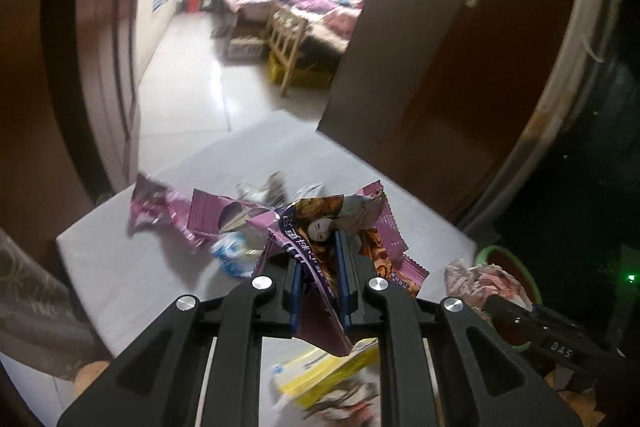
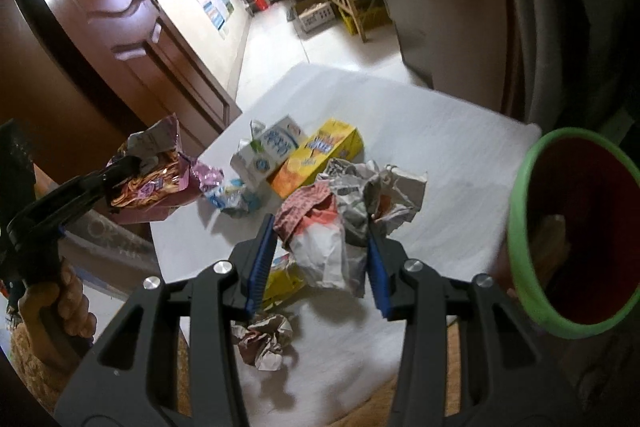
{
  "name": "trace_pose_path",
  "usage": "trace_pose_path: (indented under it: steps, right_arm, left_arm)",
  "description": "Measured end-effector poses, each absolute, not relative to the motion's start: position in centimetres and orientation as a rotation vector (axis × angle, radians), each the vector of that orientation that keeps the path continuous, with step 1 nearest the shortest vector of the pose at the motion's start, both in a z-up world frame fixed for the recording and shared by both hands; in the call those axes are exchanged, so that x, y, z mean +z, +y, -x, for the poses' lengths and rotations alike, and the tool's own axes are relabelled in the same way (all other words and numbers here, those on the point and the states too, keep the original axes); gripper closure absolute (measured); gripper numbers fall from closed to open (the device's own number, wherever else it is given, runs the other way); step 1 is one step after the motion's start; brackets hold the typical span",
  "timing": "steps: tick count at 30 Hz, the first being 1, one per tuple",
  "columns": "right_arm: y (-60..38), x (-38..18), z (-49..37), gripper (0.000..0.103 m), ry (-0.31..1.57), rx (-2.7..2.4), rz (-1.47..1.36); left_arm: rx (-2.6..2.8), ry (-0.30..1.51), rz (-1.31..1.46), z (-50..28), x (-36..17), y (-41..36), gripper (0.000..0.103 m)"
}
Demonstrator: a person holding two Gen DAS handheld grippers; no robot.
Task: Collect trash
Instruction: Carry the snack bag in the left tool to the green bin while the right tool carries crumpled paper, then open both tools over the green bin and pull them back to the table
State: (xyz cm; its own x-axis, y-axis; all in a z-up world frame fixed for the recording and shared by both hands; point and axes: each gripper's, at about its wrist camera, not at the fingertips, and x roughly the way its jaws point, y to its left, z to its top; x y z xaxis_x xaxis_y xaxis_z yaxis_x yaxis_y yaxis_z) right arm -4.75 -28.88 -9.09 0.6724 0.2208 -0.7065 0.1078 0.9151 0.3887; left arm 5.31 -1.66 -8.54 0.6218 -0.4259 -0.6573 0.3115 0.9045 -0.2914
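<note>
Nearest the lens in the left wrist view: left claw, black with blue pads, pressed together on a crinkled purple snack wrapper with printed noodles, wrapper lifted clear of the white padded bench. Same wrapper shows in the right wrist view at far left, hanging from that claw above the bench edge, a person's hand on the handle.

Right claw pinches a crumpled wad of newspaper and white-pink paper, pads pressing both sides; wad looks raised off the bench.

Bin: round bucket with green rim and dark red inside, just beside the bench on the right. Something pale lies at the bottom, too blurred to name, so likely a little trash is in already.

Progress judgement: early to middle. Two pieces are gripped but neither is over the bucket yet; the right claw's wad is near the rim, the left claw's wrapper is well apart from it.

Still on the bench:
- yellow cardboard box
- white and blue milk carton touching the box
- crushed blue-white packet
- small crumpled paper ball near the front edge
- flat yellow packet partly hidden behind the right claw
- second purple wrapper towards the far left corner

Left to do: drop both held pieces in the bucket, then clear at least six items.
</note>
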Motion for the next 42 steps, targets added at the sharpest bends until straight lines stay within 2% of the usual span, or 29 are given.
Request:
trace_pose_path:
  steps: [16,30,32,33,34,35,36,37,42]
  right_arm:
    - [-38.9,-7.5,9.6,0.062,0.713,-0.150,-0.502]
    - [-48.9,-9.3,14.5,0.061,0.696,-0.435,-0.602]
    - [-49.4,-9.7,14.9,0.056,0.701,-0.459,-0.606]
    - [-49.7,-10.1,15.0,0.053,0.706,-0.473,-0.607]
    - [-49.9,-10.4,15.1,0.042,0.710,-0.487,-0.610]
    - [-50.1,-10.6,15.1,0.022,0.712,-0.498,-0.617]
    - [-50.5,-10.9,15.2,0.014,0.712,-0.521,-0.630]
    - [-50.8,-11.1,15.4,0.010,0.708,-0.538,-0.637]
    - [-50.7,-11.3,15.9,0.010,0.703,-0.569,-0.638]
  left_arm:
    - [-0.654,0.723,0.065,-2.3,-6.0,-15.0,0.092]
    - [-0.907,0.853,0.017,-0.7,-9.8,-29.4,0.092]
    - [-0.937,0.866,-0.009,-0.4,-10.2,-31.0,0.090]
    - [-0.949,0.874,-0.025,-0.3,-10.4,-31.7,0.085]
    - [-0.966,0.887,-0.053,-0.2,-10.9,-32.6,0.080]
    - [-0.965,0.896,-0.077,-0.4,-11.0,-33.1,0.058]
    - [-0.958,0.909,-0.114,-0.3,-11.5,-33.7,0.036]
    - [-0.951,0.910,-0.129,-0.2,-11.7,-33.9,0.029]
    - [-0.931,0.893,-0.163,0.3,-11.6,-32.0,0.026]
